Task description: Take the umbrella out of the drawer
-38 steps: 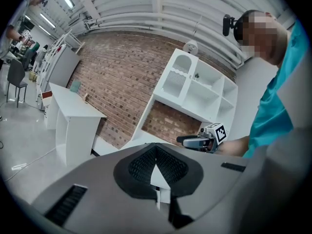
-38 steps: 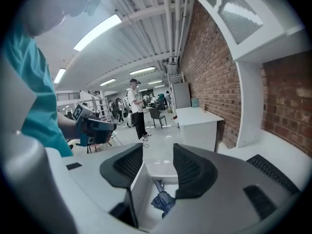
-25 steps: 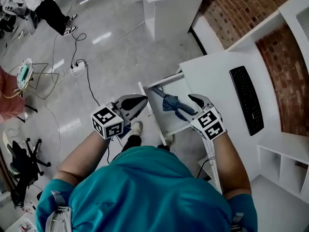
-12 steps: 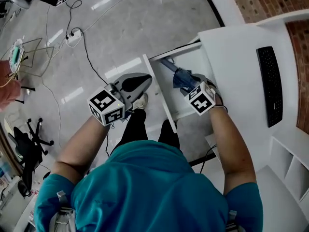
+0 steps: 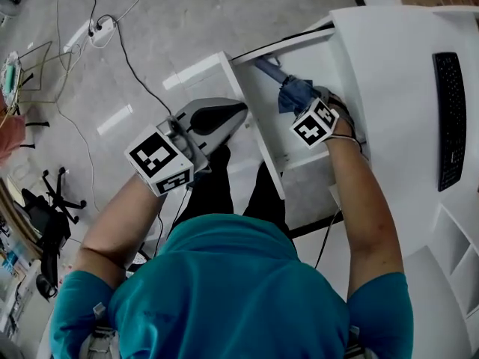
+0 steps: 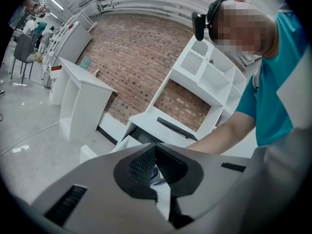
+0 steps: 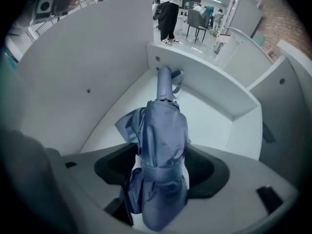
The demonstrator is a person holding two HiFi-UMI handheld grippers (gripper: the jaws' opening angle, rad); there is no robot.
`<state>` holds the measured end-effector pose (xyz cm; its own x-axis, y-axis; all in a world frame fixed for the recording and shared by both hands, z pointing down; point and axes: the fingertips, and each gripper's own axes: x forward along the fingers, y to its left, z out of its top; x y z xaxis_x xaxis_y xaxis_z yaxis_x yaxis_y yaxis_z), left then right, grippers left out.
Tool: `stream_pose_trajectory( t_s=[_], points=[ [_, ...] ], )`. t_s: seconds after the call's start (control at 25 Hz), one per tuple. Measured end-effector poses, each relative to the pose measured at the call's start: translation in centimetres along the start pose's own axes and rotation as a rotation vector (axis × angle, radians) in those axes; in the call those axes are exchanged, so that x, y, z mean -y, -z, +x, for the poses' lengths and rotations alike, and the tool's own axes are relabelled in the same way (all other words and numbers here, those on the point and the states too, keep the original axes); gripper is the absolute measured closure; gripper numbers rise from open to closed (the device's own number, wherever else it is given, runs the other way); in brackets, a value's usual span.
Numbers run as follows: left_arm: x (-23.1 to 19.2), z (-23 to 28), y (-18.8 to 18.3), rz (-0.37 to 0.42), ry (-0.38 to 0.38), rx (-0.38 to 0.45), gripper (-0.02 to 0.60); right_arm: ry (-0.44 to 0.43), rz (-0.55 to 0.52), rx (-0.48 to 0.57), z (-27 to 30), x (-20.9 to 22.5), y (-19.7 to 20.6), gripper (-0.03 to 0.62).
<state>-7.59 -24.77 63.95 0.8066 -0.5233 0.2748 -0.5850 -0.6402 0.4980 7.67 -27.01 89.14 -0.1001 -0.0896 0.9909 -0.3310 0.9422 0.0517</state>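
Blue fabric fills the middle of the right gripper view: the folded umbrella (image 7: 161,145) lies on the floor of the open white drawer (image 7: 97,82), a strap wrapped round its bunched cloth and its slim end toward the far wall at the top of the frame. The right gripper (image 7: 161,165) points straight down over it. Its jaws are opening and stand wide on either side of the bundle, the dark pads (image 7: 117,165) clear of the cloth rather than clamped on it.

The head view shows none of that. There the marker cube hides the jaws of the right gripper (image 5: 318,114), and only the umbrella (image 5: 292,92) shows past it, slanting toward the upper left corner of the drawer (image 5: 278,137). That view shows instead how things are laid out: the drawer is pulled out from under the white bench (image 5: 397,66), which carries a black keyboard (image 5: 449,118) at the right edge. The left gripper (image 5: 238,113) is held outside the drawer, at its front panel and above the grey floor (image 5: 150,43).

The left gripper view settles that gripper's state – the ribbed pads of the left gripper (image 6: 156,160) meet at the tips with nothing between them. It also shows a brick wall (image 6: 131,57) and white shelving (image 6: 204,72) behind the bench.
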Motion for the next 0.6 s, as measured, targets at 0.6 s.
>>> stream_pose_trajectory(
  t_s=[0.6],
  points=[
    [1.0,-0.4,1.2,-0.008,0.053,0.021,0.575,-0.050,-0.032,-0.031,3.6,0.4,0.5,0.312]
  ],
)
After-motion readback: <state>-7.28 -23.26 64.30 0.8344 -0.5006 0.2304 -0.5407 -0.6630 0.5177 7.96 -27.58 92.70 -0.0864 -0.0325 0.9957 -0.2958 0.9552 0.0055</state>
